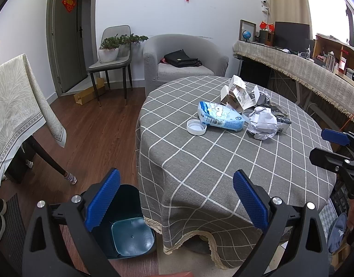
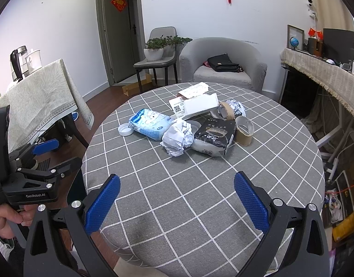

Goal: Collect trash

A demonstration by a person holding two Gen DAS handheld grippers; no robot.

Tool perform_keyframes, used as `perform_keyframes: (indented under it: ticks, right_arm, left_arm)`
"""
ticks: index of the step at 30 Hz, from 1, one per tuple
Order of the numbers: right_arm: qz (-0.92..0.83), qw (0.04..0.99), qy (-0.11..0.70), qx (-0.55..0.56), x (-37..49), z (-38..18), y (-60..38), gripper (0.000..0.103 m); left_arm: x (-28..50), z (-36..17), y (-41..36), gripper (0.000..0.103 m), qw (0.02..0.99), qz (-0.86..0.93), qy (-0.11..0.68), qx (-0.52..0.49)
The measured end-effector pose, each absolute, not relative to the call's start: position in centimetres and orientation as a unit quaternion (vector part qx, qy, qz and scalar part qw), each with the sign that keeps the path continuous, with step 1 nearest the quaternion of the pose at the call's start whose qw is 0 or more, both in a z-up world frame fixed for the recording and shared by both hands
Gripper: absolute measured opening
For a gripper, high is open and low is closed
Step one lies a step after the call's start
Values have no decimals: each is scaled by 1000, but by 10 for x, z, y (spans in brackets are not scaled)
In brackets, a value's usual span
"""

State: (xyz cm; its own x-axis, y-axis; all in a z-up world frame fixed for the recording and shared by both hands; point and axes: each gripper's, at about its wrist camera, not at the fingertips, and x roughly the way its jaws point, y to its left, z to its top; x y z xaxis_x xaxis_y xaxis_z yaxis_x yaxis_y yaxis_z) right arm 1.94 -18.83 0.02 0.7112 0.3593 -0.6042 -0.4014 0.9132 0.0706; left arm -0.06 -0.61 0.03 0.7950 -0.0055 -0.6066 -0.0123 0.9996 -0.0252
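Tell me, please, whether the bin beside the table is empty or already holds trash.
Empty, as far as shown: the bin is open and its teal bottom is bare. The left gripper hides part of it.

— On the bench (image 2: 200, 184)? One white cap (image 2: 125, 130), one blue wipes pack (image 2: 150, 122), one crumpled paper ball (image 2: 177, 138), one black tissue pack (image 2: 213, 138).
— Two tape rolls (image 2: 244, 129), one torn carton (image 2: 195, 102). One bin (image 1: 128, 226) on the floor.
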Motion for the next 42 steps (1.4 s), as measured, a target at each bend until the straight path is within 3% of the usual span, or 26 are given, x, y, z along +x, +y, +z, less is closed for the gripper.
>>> perform_keyframes:
  ticks: [23, 26, 34, 42]
  right_arm:
    - [224, 918, 327, -2, 25, -1, -194, 99]
    - [231, 917, 326, 6, 26, 1, -193, 88]
    - [247, 908, 337, 18, 30, -3, -183, 75]
    - [249, 905, 344, 32, 42, -6, -177, 70]
  left_arm:
    - [2, 6, -4, 99, 950, -23, 310, -20]
    - [5, 7, 0, 99, 950, -29, 309, -27]
    - [7, 8, -1, 75, 947, -57, 315, -26]
    - [18, 4, -1, 64, 942, -74, 325, -23]
